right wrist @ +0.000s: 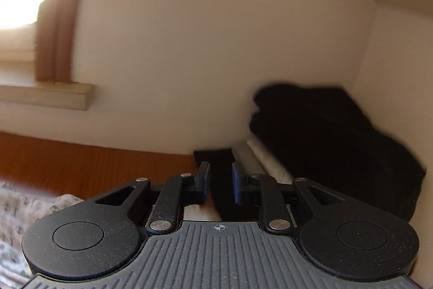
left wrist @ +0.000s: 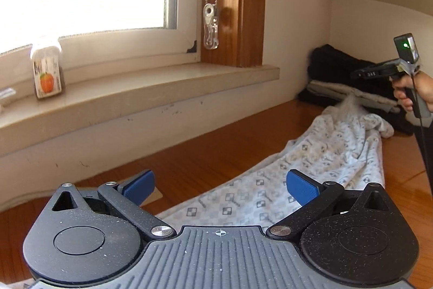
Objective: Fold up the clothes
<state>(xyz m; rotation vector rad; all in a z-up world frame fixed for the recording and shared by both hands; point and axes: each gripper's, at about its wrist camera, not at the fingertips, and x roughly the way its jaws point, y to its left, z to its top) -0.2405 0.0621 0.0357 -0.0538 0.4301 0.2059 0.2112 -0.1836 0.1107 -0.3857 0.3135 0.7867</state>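
- The patterned garment (left wrist: 311,175) lies rumpled and unfolded on the wooden table (left wrist: 203,153); folding has barely begun.
- The left gripper (left wrist: 220,187) gapes wide, empty, over the cloth.
- The right gripper (right wrist: 221,182) stands narrow, apparently gripping nothing, aimed at the dark clothes pile (right wrist: 338,140), possibly already folded.

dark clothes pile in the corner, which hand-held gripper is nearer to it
Right. The right hand-held gripper hovers just before the dark clothes pile; the left hand-held gripper sits far back over the patterned garment.

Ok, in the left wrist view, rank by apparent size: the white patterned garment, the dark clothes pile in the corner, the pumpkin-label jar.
1. White patterned garment, nearest the camera.
2. Dark clothes pile, farther off.
3. Pumpkin-label jar.
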